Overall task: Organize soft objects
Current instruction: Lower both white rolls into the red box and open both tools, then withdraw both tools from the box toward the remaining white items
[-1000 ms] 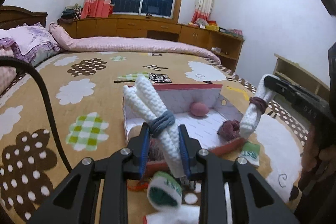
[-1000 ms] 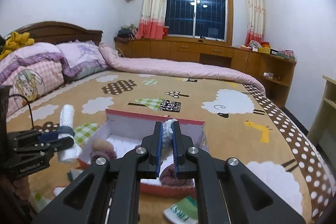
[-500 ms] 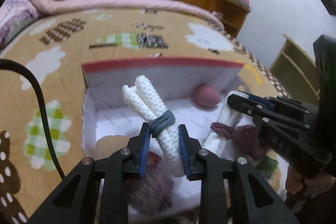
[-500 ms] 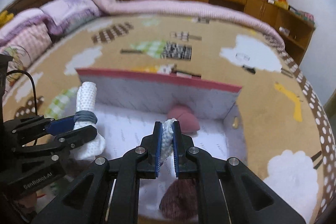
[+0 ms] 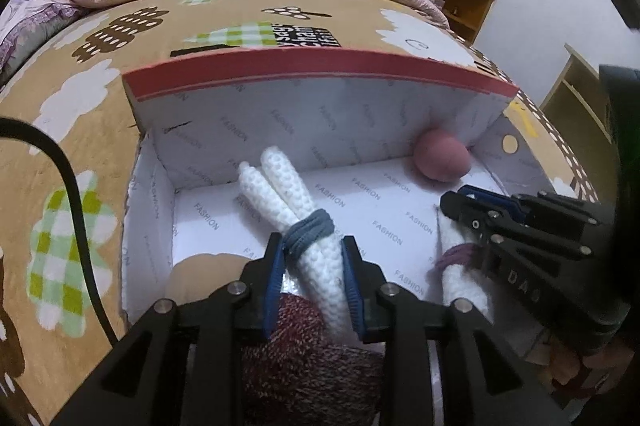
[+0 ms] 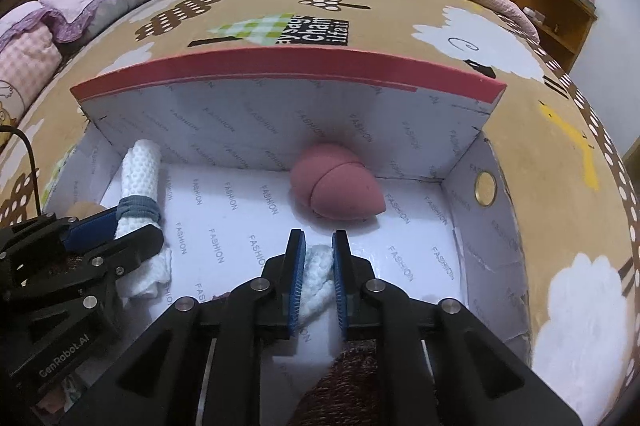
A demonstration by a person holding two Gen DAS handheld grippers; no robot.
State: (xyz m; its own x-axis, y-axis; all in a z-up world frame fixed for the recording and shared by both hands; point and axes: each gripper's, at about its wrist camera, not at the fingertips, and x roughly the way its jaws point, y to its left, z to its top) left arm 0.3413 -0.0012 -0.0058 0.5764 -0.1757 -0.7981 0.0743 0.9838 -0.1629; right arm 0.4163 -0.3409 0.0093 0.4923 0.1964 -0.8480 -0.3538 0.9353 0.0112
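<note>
Now, left roll: white knit roll with grey band [image 5: 297,222] is pinched between your left gripper [image 5: 313,280] jaws, tip pointing into the box, low over the floor; touching or not, cannot tell.
Right roll: white roll with purple band [image 5: 460,266] sits in your right gripper [image 6: 319,276]; jaws close on it but looking slightly eased, so the hold may be light.
Box: white-lined shoebox, red rim [image 5: 316,66], on the bed; both rolls are inside its walls.
Already in: pink sponge egg [image 6: 334,188] by the back wall; maroon knit bundle [image 5: 308,358] at the near edge under your left fingers; tan soft item [image 5: 204,268] at near left.
Risk 1: release too high and the roll likely bounces or rolls onto the pink egg.
Risk 2: the two grippers are near each other in the box; withdrawing together could knock one roll with the other tool.
Risk 3: knit may snag on the blue pads and get dragged out as you pull back.
Risk 4: pushing down on the maroon bundle could tip the light box.
Outside: brown cloud bedspread [image 6: 400,22], black cable [image 5: 68,186] at left, clear of the box.
</note>
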